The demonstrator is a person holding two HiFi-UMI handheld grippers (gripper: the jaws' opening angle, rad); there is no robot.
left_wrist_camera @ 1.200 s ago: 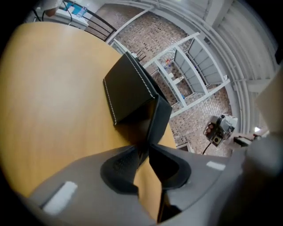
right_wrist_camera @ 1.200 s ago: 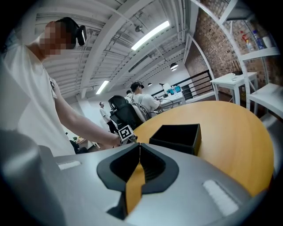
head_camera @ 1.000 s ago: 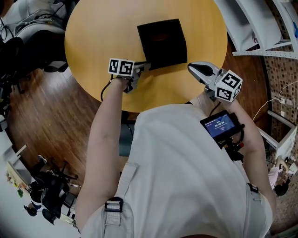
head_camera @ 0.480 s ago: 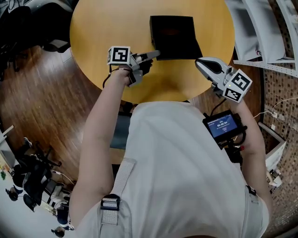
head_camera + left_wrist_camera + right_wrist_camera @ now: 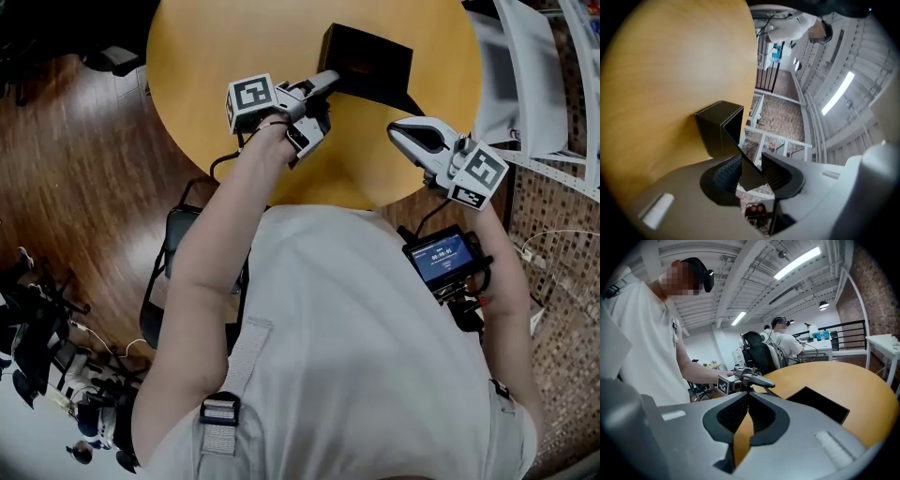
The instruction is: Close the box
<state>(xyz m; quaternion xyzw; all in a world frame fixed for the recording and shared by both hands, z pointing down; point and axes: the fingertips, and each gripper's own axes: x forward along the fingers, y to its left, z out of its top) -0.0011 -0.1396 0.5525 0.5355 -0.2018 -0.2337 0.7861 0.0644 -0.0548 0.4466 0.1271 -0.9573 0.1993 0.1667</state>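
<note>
A black box (image 5: 367, 64) stands at the far side of the round wooden table (image 5: 225, 56). My left gripper (image 5: 330, 79) reaches to the box's near left corner. In the left gripper view the box (image 5: 715, 129) is upright, and a thin black flap (image 5: 746, 164) runs from its top edge back between the jaws. Those jaws are opening; the flap lies by the left pad with a gap on the right. My right gripper (image 5: 397, 129) hovers off the box's near right side, shut and holding nothing. From the right gripper (image 5: 749, 395) view, the box (image 5: 818, 404) and left gripper (image 5: 754, 379) lie ahead.
White shelving (image 5: 534, 84) stands right of the table. A dark chair (image 5: 173, 253) sits under the table's near edge over wood floor (image 5: 66, 169). Another person (image 5: 785, 345) sits at a desk beyond the table.
The box has turned and sits further up and right in the head view. My left gripper followed it up and to the right. The right gripper barely moved.
</note>
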